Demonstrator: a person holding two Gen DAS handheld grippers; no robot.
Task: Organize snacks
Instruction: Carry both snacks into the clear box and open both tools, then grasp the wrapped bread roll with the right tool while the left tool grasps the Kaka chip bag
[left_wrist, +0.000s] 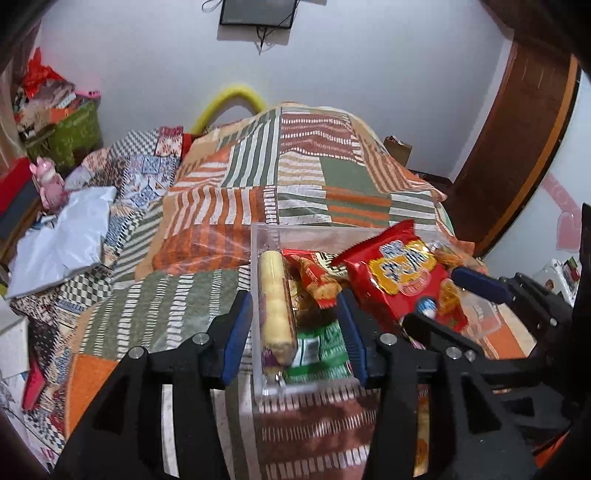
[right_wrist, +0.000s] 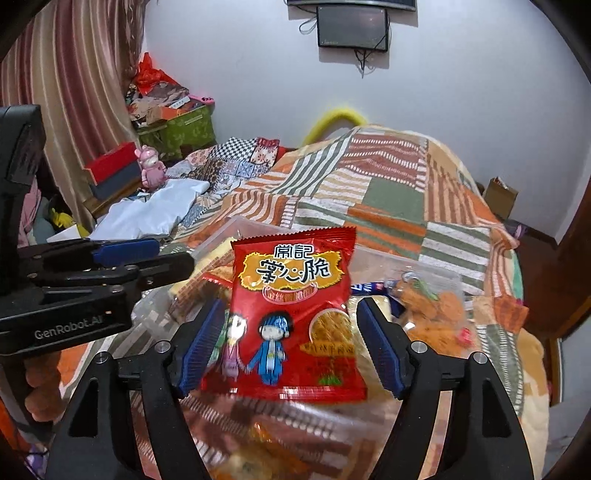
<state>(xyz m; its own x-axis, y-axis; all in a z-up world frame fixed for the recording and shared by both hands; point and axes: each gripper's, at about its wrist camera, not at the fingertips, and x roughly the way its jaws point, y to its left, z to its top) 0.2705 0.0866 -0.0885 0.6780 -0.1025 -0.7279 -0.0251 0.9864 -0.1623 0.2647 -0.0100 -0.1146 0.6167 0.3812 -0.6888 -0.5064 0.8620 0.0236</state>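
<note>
Dropping red packet (right_wrist: 291, 314) into clear box (left_wrist: 258, 236); right gripper (right_wrist: 291, 343) jaws apart around it, left gripper (left_wrist: 293, 328) apart, straddling the box's left wall. Next: back out, fetch another snack.

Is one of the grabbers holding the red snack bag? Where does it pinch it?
Cannot tell for sure. The red snack bag sits between the right gripper fingers, which look open around its lower half. The left gripper holds nothing.

A home bedroom is shown: a bed is covered by an orange-and-green striped patchwork blanket (left_wrist: 295, 177), and striped pink curtains (right_wrist: 74, 92) are hung beside cluttered boxes.
</note>
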